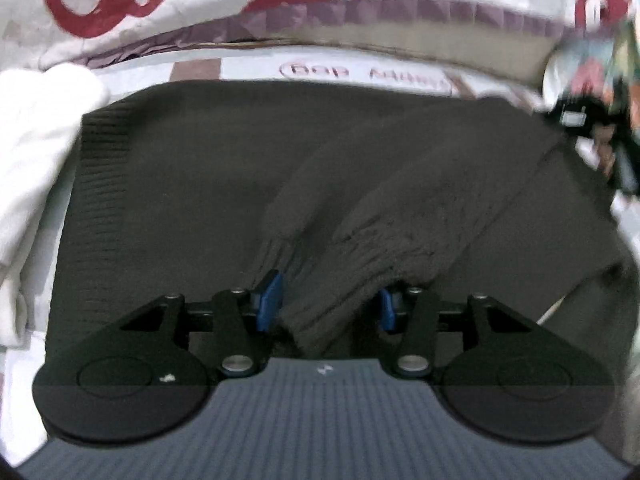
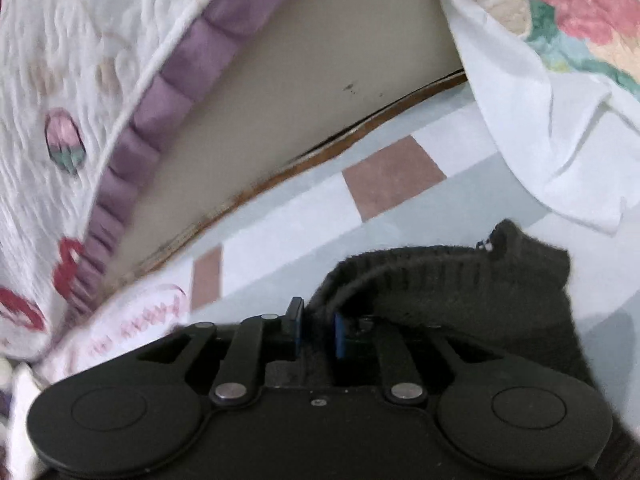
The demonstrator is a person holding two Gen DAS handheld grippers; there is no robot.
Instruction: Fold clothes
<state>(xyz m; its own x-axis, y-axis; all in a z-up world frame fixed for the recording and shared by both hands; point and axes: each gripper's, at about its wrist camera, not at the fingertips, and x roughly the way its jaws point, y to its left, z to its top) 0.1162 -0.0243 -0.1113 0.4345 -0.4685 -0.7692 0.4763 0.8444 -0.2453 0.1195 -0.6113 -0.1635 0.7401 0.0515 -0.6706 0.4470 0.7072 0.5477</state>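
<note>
A dark grey-brown knitted sweater (image 1: 192, 184) lies spread on the bed sheet, filling most of the left wrist view. My left gripper (image 1: 326, 304) holds a ribbed sleeve cuff (image 1: 320, 312) between its blue pads, jaws fairly wide around the bunched knit. My right gripper (image 2: 318, 328) is shut on a ribbed edge of the same sweater (image 2: 460, 292), which drapes over its right finger. The right gripper also shows at the far right of the left wrist view (image 1: 600, 136).
The bed sheet (image 2: 304, 224) is pale with brown squares and pink lettering. A quilted cover with a purple ruffle (image 2: 160, 108) hangs behind. White cloth (image 1: 32, 152) lies at the left; a floral cloth with white lining (image 2: 540, 120) lies at the right.
</note>
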